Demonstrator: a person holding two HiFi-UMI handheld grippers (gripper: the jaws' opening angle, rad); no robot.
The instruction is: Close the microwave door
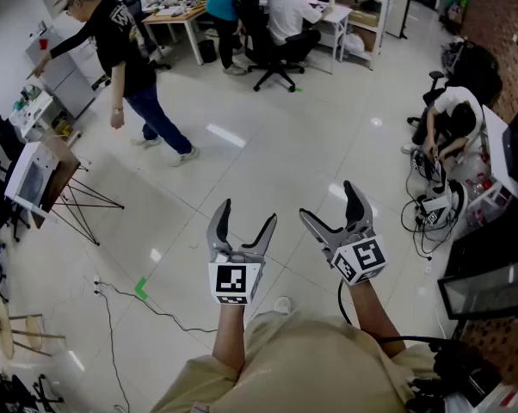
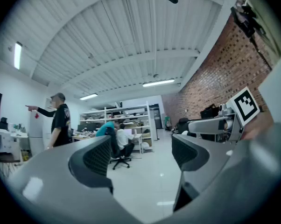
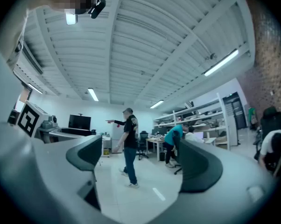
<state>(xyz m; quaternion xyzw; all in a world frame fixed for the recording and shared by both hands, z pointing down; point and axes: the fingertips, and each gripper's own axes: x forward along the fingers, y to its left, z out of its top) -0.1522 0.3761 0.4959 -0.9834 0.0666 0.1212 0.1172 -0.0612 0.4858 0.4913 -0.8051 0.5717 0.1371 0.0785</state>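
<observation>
The grey moulded-plastic left gripper (image 1: 246, 218) and its twin, the right gripper (image 1: 329, 203), have curved, horn-shaped jaws lined with finely ribbed black pads. Each carries a white cube printed with black square markers. They are held side by side above a glossy pale tiled floor (image 1: 268, 144) that mirrors the ceiling lights. A thin black cable (image 1: 130, 304) snakes across the floor past a green tape mark (image 1: 142, 289). The room is an open workshop with a ribbed white vaulted ceiling (image 2: 131, 31), a red brick wall (image 2: 215, 78), cluttered desks (image 1: 177, 11) and a standing person in a black T-shirt (image 1: 121, 37). Both pairs of jaws stand wide apart with nothing gripped between them. The microwave door cannot be picked out for certain: a dark box with a grey framed glass panel (image 1: 487, 292) sits at the head view's right edge, near the right forearm and clear of both grippers.
</observation>
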